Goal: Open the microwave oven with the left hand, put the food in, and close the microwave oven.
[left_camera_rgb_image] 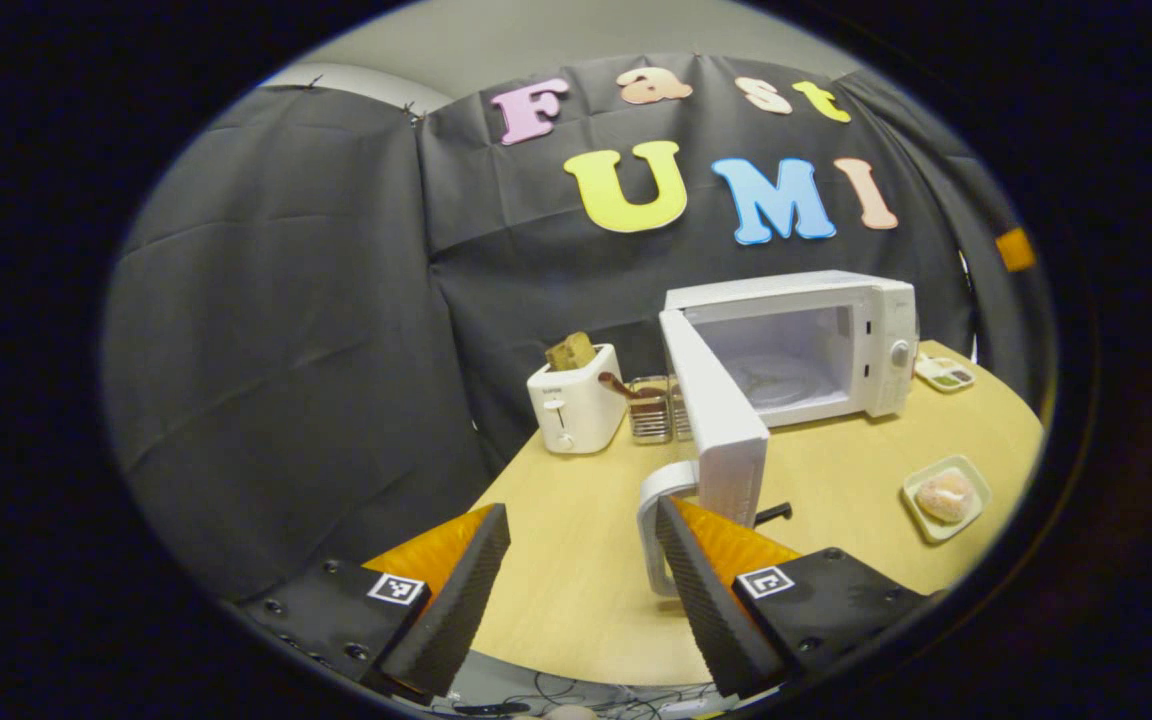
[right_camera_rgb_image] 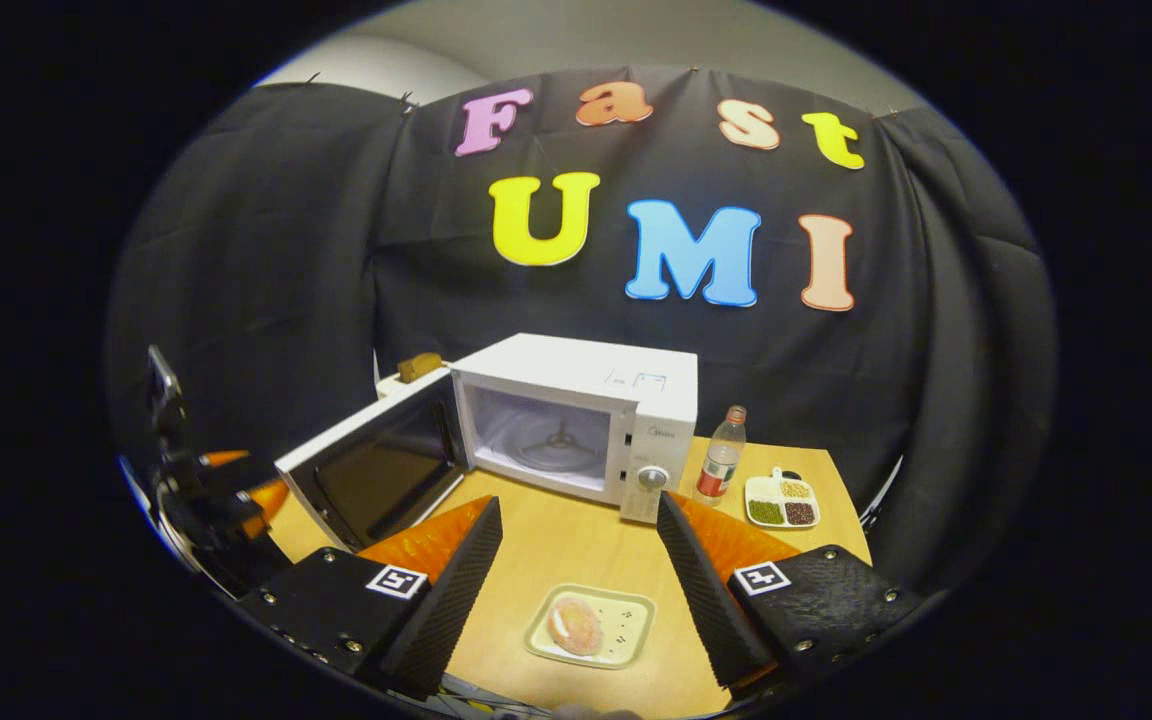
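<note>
The white microwave [left_camera_rgb_image: 816, 345] stands at the back of the wooden table [left_camera_rgb_image: 576, 580] with its door [left_camera_rgb_image: 726, 425] swung wide open and the cavity with the glass turntable showing. My left gripper [left_camera_rgb_image: 581, 510] is open just in front of the door; the door's white handle [left_camera_rgb_image: 654, 500] is right beside its right-hand finger, not clamped. The food, a pinkish bun on a small pale plate [right_camera_rgb_image: 591, 625], lies on the table near the front. My right gripper [right_camera_rgb_image: 578, 500] hovers open above the plate without touching it. The left gripper [right_camera_rgb_image: 226, 490] also appears by the open door [right_camera_rgb_image: 376, 470].
A white toaster [left_camera_rgb_image: 573, 405] with bread in it and a small metal rack [left_camera_rgb_image: 651, 408] stand left of the microwave. A bottle [right_camera_rgb_image: 721, 455] and a divided dish of beans [right_camera_rgb_image: 782, 500] stand to its right. The table's front edge is close below both grippers.
</note>
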The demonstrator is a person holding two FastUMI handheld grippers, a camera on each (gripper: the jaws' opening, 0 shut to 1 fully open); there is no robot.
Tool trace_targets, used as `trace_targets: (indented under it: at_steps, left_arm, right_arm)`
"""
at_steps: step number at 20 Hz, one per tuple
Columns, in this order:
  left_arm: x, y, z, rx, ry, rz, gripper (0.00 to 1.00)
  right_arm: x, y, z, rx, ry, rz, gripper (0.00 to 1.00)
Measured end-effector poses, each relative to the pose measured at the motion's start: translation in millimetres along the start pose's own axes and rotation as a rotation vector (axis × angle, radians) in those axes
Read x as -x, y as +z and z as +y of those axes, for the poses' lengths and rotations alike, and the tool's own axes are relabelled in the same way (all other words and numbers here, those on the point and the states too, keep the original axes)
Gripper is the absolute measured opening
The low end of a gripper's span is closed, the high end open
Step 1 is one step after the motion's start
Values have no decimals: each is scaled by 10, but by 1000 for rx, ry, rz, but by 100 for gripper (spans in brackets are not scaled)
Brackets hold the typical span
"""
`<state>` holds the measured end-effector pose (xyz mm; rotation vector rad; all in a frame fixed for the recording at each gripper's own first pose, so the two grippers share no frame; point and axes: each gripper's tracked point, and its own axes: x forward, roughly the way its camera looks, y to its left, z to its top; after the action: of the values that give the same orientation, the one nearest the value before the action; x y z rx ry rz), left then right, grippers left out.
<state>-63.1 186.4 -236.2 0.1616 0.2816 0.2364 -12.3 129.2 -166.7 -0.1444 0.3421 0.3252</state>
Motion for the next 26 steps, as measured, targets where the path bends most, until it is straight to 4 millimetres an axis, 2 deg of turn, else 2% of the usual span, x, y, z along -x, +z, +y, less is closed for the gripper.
trace_targets:
  at_steps: [3,5,6,8,10,12,14,16,18,20,22,23,26]
  left_arm:
    - [213,374,5,5,30,-44,100]
    - [366,664,-30,13,39,-67,94]
    - [440,825,-86,23,38,-79,98]
    - [552,1111,-181,31,45,-101,100]
    - [636,1422,-333,49,32,-142,100]
    - [708,1601,-439,61,14,-161,100]
    - [720,1766,-524,63,-7,-188,94]
    - [700,1888,-578,57,-29,-205,95]
    - [683,1983,-611,51,-49,-218,100]
    - [650,2065,-617,52,-62,-229,97]
    - [628,2103,-606,56,-70,-233,100]
    - [618,2094,-609,58,-72,-231,97]
    - [592,2059,-599,61,-85,-222,100]
  right_arm:
    - [-176,-629,-10,141,26,84,96]
    - [-299,-1043,-27,211,55,134,96]
    - [-351,-1238,-37,218,72,161,96]
    - [-465,-1573,69,199,128,216,96]
    - [-609,-1738,124,223,145,231,96]
    - [-737,-1869,174,226,149,238,96]
    - [-869,-1987,193,216,144,260,96]
    - [-984,-2070,238,194,141,277,96]
    - [-1034,-2172,229,191,128,309,96]
    - [-1052,-2284,231,181,129,331,95]
    - [-1074,-2424,213,180,139,368,95]
    - [-1073,-2455,194,185,139,375,95]
    - [-1119,-2462,201,174,133,362,94]
